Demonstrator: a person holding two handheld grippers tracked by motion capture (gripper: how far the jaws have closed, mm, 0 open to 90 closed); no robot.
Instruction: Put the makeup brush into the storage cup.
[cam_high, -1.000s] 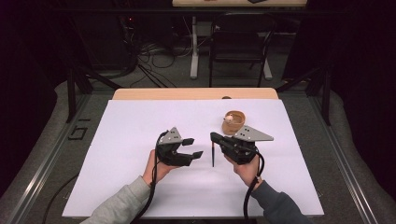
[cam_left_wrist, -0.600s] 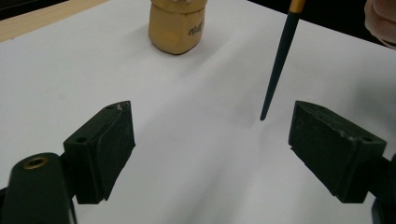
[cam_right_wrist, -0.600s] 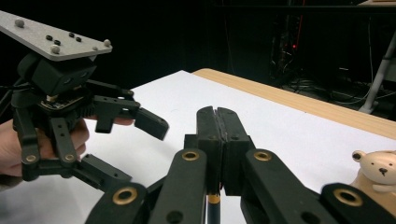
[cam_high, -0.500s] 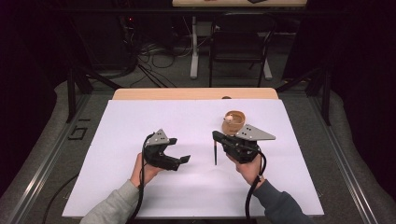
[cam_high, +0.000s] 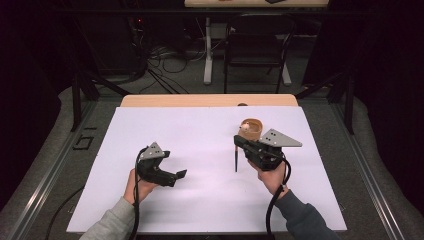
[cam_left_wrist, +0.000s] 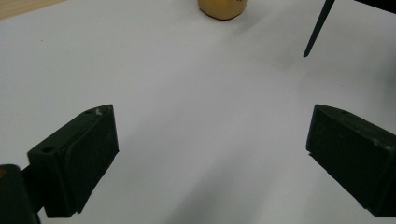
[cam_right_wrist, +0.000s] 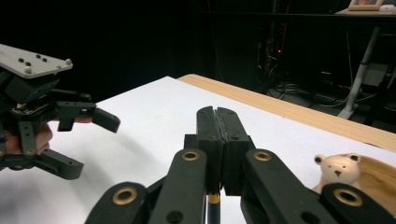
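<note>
Left tongs (cam_high: 179, 175): jaws held wide apart, nothing between them.
Right tongs (cam_right_wrist: 217, 122): clamped on a dark pen (cam_high: 236, 160), hanging tip-down over the desk (cam_high: 200, 135).
Bear figure (cam_right_wrist: 339, 168): seen in the wooden cup (cam_high: 251, 129), just beside the right tongs.

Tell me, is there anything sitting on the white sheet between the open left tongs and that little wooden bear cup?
Nothing rests on the white sheet between the left tongs and the bear cup. The dark stick clamped in the right tongs hangs point-down beside that line, above the sheet.
</note>
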